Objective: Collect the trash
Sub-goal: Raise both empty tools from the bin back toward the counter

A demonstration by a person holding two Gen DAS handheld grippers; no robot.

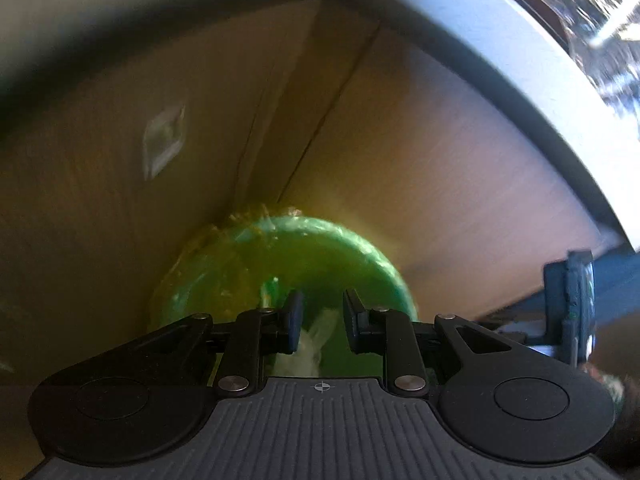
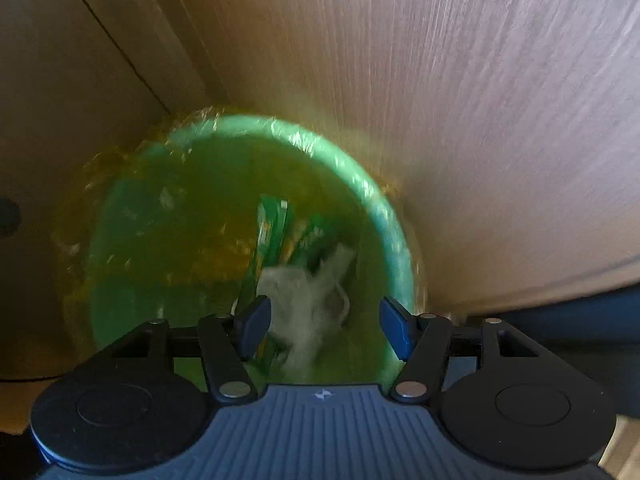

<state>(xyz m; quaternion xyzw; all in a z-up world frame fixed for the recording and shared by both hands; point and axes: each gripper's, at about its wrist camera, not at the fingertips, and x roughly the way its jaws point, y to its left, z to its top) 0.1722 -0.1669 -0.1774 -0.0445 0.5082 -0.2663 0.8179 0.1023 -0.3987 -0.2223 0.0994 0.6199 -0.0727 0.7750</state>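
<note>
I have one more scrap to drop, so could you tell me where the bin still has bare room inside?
The green bin is bare across its left and far side, between the rim and the green wrappers. The near-right part is crowded: the wrappers stand there with the crumpled white paper against them, right below the right gripper.

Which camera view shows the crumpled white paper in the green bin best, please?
The right wrist view: the crumpled white paper lies in open sight inside the green bin, beside green packaging. The left wrist view shows only a blurred sliver between the gripper's fingers.
</note>
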